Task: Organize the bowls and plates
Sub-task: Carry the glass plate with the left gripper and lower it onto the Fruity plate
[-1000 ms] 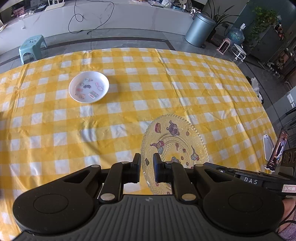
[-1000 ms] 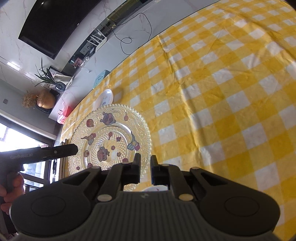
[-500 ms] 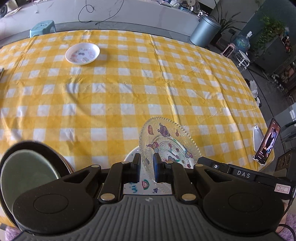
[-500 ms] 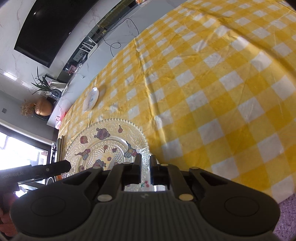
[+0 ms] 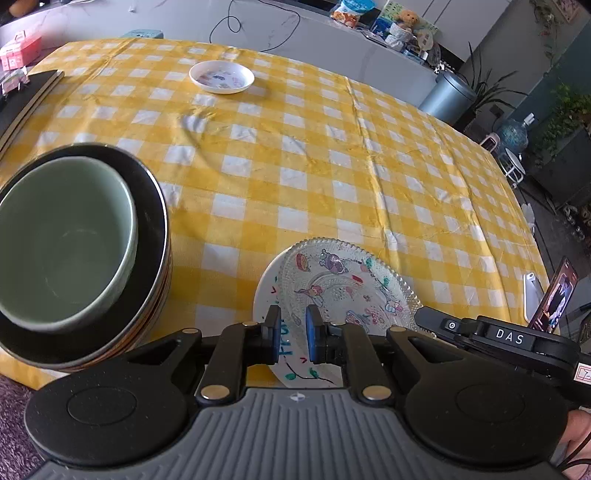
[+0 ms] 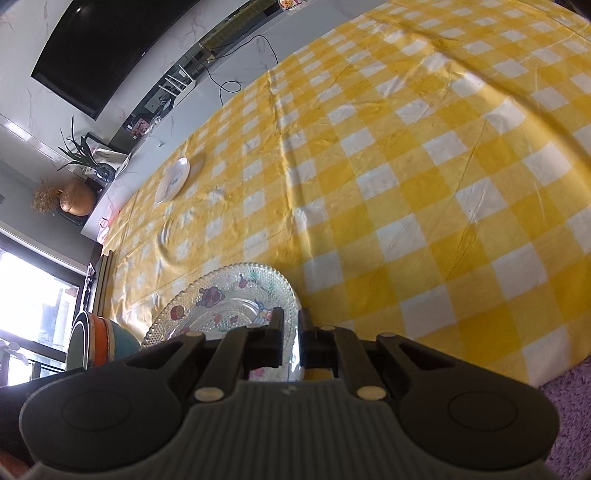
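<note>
While the clear beaded glass plate (image 5: 351,284) is clamped by the narrow-jawed right gripper (image 6: 290,332) over a white printed plate (image 5: 295,354) nearest the left gripper's (image 5: 291,334) narrow, seemingly empty jaws, the small far white dish (image 5: 221,76) is left ungathered.

Yellow-and-white checked cloth (image 5: 369,177) covers the counter. Behind it runs a pale marble-look ledge (image 5: 295,33) with a black cable (image 5: 236,22). A dark wall-mounted screen (image 6: 110,48) hangs above. A grey bin (image 5: 448,98) stands on the floor. Daylight enters through a window (image 6: 33,295).
</note>
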The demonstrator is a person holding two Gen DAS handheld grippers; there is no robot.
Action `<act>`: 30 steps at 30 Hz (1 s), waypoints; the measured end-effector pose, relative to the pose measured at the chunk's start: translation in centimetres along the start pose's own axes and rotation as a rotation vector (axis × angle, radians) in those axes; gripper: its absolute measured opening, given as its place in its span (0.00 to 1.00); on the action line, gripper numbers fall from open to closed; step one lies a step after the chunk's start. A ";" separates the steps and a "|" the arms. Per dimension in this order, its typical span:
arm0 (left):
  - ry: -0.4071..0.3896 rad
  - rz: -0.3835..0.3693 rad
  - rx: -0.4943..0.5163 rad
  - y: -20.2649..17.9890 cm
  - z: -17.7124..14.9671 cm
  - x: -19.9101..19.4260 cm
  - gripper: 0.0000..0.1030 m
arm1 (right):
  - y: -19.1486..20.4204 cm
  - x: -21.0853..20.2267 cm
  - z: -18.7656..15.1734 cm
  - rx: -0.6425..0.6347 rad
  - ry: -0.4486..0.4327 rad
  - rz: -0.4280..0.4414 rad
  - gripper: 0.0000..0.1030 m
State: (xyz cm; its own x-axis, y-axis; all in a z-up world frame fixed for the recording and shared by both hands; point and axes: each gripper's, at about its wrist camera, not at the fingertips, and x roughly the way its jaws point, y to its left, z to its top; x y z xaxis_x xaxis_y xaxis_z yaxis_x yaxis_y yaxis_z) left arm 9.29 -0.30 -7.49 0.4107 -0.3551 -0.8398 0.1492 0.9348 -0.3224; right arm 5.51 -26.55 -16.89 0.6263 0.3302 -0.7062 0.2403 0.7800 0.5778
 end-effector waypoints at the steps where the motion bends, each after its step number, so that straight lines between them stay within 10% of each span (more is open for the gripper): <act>1: -0.002 0.000 -0.011 0.3 -0.2 0.1 0.14 | 0.2 0.1 -0.1 -0.010 -0.001 -0.007 0.05; 30: -0.032 0.080 0.040 -0.4 -2.6 1.7 0.14 | 3.3 0.9 -1.5 -0.235 -0.058 -0.188 0.05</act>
State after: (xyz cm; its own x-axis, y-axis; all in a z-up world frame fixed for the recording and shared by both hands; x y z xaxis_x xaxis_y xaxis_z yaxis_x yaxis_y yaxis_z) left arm 7.62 -1.32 -9.96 0.4510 -0.2798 -0.8476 0.1508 0.9598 -0.2366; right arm 5.76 -22.94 -16.22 0.6299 0.1426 -0.7635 0.1825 0.9283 0.3239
